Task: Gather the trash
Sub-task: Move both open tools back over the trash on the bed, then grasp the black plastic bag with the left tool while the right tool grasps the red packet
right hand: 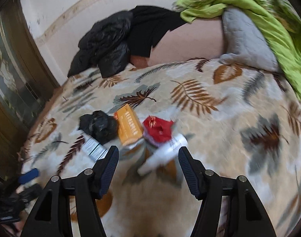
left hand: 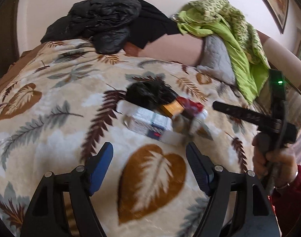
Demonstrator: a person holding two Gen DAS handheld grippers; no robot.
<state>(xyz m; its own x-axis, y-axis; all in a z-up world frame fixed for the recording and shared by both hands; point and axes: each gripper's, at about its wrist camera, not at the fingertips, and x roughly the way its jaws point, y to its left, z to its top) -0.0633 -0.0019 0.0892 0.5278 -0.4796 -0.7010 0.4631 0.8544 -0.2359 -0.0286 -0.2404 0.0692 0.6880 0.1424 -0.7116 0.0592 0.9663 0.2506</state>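
A small pile of trash lies on the leaf-patterned blanket (left hand: 51,118): a crumpled black bag (left hand: 150,95), an orange box (left hand: 171,107), a red wrapper (left hand: 191,106) and a white-and-blue carton (left hand: 150,124). My left gripper (left hand: 149,146) is open just short of the carton, nothing between its blue pads. In the right wrist view the black bag (right hand: 100,126), orange box (right hand: 129,127), red wrapper (right hand: 159,129) and a white tube (right hand: 164,154) lie ahead. My right gripper (right hand: 148,149) is open, with the tube's near end between its tips, untouched.
A black jacket (left hand: 103,21) lies at the bed's far edge. A green cloth (left hand: 229,31) hangs over a grey pillow (left hand: 217,59) at the far right. A dark wooden cabinet (right hand: 14,75) stands left of the bed. A hand (left hand: 274,162) holds the right gripper's handle.
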